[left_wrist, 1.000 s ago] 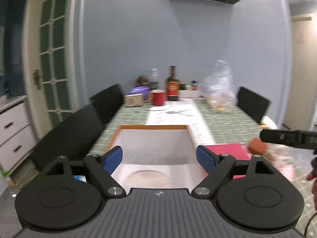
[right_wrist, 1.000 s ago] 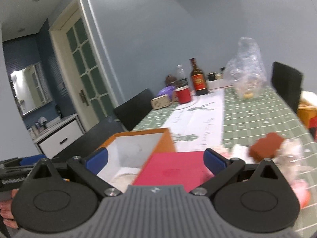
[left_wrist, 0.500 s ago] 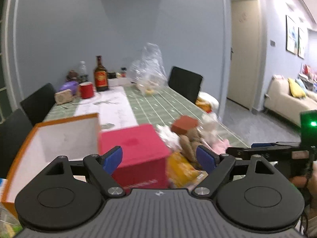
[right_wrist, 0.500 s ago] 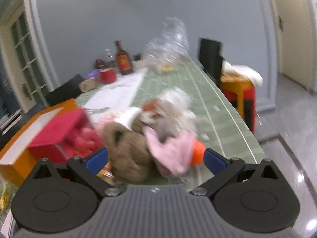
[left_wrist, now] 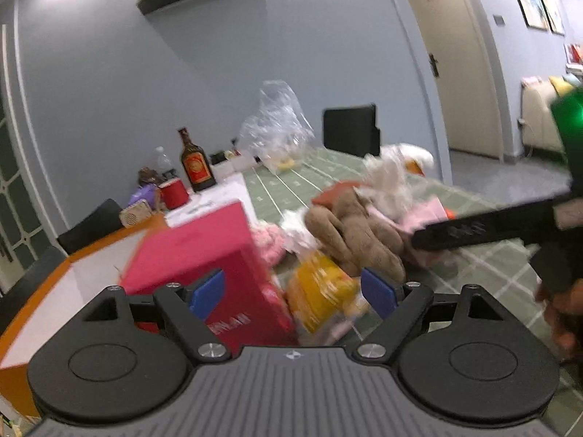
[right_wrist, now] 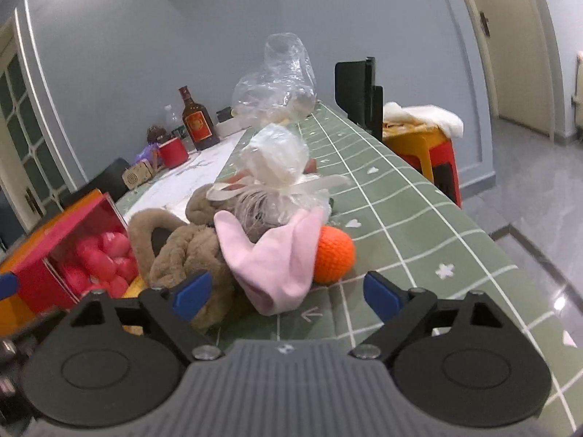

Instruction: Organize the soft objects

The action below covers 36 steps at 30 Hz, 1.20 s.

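A heap of soft things lies on the green checked tablecloth [right_wrist: 400, 196]. It holds a brown plush toy [right_wrist: 189, 251], a pink cloth [right_wrist: 273, 258], an orange knitted ball [right_wrist: 333, 249] and a ribbon-tied clear pouch [right_wrist: 277, 167]. My right gripper [right_wrist: 288, 293] sits low in front of the heap, its jaws closing. The pink cloth lies between them, untouched by the pads. My left gripper [left_wrist: 293, 293] is open over a corner of the red box [left_wrist: 204, 251] and a yellow packet [left_wrist: 320, 295]. The brown plush toy [left_wrist: 359, 233] lies just beyond. One right gripper finger [left_wrist: 473, 229] reaches in from the right.
The red box [right_wrist: 54, 255] lies on its side, open, with pink soft pieces inside. An orange-rimmed white box [left_wrist: 73, 284] stands left of it. A brown bottle [right_wrist: 195, 120], a red cup [right_wrist: 173, 153] and a clear plastic bag [right_wrist: 280, 80] stand farther back. The table's right edge is near, with a stool [right_wrist: 419, 145] beside it.
Both grippers have dropped lower and closer to the heap. The left view swung right from the white box to the toys. The right jaws have narrowed a little.
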Motion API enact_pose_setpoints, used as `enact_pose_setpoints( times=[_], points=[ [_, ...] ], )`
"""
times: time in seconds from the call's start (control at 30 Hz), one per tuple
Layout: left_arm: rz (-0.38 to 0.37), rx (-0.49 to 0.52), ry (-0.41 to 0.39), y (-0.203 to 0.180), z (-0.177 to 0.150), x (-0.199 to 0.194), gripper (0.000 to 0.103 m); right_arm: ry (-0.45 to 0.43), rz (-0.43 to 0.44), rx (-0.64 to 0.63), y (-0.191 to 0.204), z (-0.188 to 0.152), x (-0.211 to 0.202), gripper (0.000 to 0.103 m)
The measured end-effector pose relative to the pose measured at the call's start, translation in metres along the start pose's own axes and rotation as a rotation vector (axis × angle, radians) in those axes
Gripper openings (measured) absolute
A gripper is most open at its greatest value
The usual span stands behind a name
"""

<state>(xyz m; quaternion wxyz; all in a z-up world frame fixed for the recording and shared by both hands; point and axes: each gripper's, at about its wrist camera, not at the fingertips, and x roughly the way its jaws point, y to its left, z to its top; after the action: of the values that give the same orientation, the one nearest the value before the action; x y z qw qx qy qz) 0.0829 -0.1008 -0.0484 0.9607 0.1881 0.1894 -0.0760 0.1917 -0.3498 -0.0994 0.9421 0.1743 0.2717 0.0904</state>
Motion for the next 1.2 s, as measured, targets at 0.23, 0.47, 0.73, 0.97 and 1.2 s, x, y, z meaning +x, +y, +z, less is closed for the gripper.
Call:
enact_pose_setpoints(
  times=[0.23, 0.47, 0.73, 0.97, 1.2],
  points=[
    [-0.009, 0.075, 0.002, -0.014, -0.010, 0.015, 0.099, -0.035, -0.031, 0.034, 0.006, -0.004, 0.005, 0.067],
    [-0.002, 0.117, 0.004, -0.019, -0.020, 0.029, 0.099, -0.014, -0.014, 0.007, 0.010, -0.004, 0.009, 0.052],
    [-0.022, 0.202, -0.027, -0.033, -0.026, 0.037, 0.098, -0.029, 0.021, 0.075, 0.000, -0.005, 0.006, 0.033],
    [-0.012, 0.249, 0.097, -0.040, -0.022, 0.062, 0.065, -0.020, 0.052, 0.041, 0.006, -0.004, 0.008, 0.020],
    [0.013, 0.271, 0.119, -0.040, -0.022, 0.067, 0.044, -0.035, 0.058, 0.009, 0.012, -0.006, 0.005, 0.020]
  ],
)
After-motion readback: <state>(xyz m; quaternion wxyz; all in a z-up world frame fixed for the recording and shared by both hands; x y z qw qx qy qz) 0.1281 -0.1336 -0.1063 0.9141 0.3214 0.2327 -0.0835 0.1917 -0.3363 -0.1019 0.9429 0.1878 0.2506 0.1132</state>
